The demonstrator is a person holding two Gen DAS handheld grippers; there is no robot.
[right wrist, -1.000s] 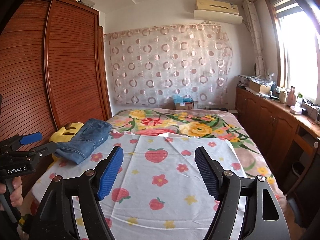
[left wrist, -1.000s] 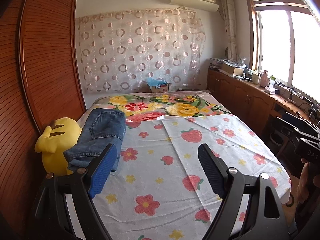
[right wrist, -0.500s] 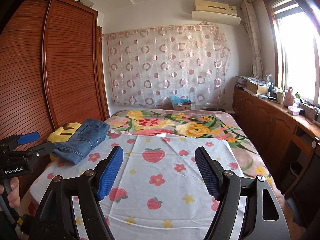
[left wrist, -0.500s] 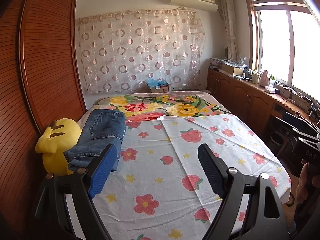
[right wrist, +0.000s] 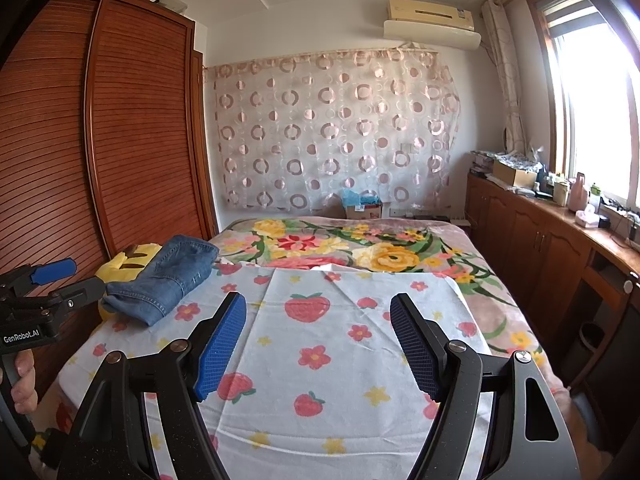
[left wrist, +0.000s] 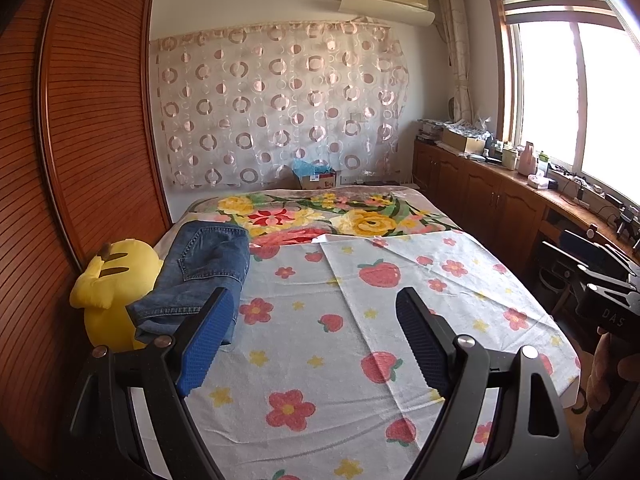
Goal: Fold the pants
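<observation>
A: Right, look at your folded blue denim pants (left wrist: 200, 276) — a compact bundle, back pocket stitching facing up, hem edges stacked at the near end.

B: And where are they sitting for you?

A: At the left edge of the bed, on the white strawberry-and-flower sheet (left wrist: 340, 340), with one side draped over the yellow plush toy (left wrist: 112, 292) beside the slatted wooden wardrobe (left wrist: 80, 140). From your right camera the pants (right wrist: 168, 276) lie just past the tips of your left gripper (right wrist: 76, 276).

B: Which way do they run?

A: Long axis goes from the near left edge toward the flowered blanket (left wrist: 320, 220) at the head of the bed, angled slightly inward; the hems point back at you.

B: Your tongs?

A: Both spread wide. Your left gripper (left wrist: 316, 340) holds nothing, its blue pads apart over the sheet. Your right gripper (right wrist: 320, 344) is the same, empty.

B: Anything changed since a second ago?

A: Barely. The pants haven't shifted; your right camera has tipped up slightly, showing more ceiling.
</observation>
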